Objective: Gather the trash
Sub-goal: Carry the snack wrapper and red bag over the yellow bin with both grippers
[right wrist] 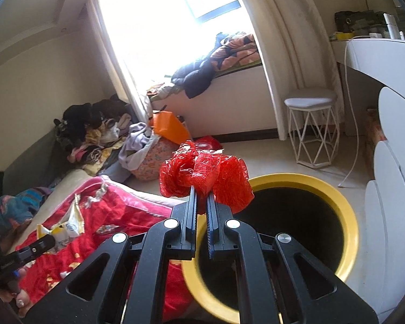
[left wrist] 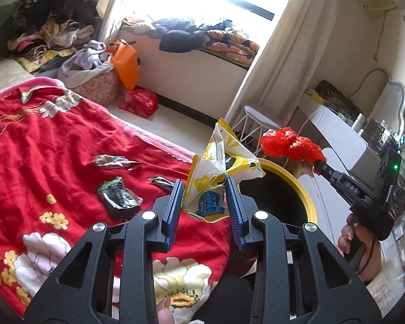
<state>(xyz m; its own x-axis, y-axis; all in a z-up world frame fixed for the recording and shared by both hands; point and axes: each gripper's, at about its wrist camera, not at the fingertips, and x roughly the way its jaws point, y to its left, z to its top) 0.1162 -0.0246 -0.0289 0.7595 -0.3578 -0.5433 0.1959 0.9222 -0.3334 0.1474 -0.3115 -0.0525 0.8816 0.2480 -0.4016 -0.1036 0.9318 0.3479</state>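
Crumpled red plastic bag (right wrist: 205, 174) sat pinched at the tips of the right tongs (right wrist: 201, 201), whose blue pads were nearly together with only the plastic between them. The bag bulged out to both sides past the tips and hung above the near-left rim of the yellow bin (right wrist: 348, 216). Bin opening dark inside; contents could not be made out.

In the left wrist view, the yellow-and-white snack wrapper (left wrist: 218, 172) stood between the pads of the left tongs (left wrist: 203, 191). These were spread wide; the right pad touched the wrapper's crease, the left pad stood just beside its edge. Whether the wrapper was truly gripped could not be told. Its upper part rose well above the tips, and its lower printed part lay on the red floral blanket (left wrist: 54, 148).

Left of the left tongs, on the blanket: a dark green-edged packet (left wrist: 118, 198) nearest, a small black wrapper (left wrist: 163, 182) just beside the left pad, and a clear crinkled wrapper (left wrist: 113, 161) farther off.

The bin stood at the right edge of the bed. Far right on the floor, a white wire stool (right wrist: 311, 132). Far left, a floral basket (right wrist: 154, 159) heaped with clothes, with an orange bag (right wrist: 167, 127) at its far side.
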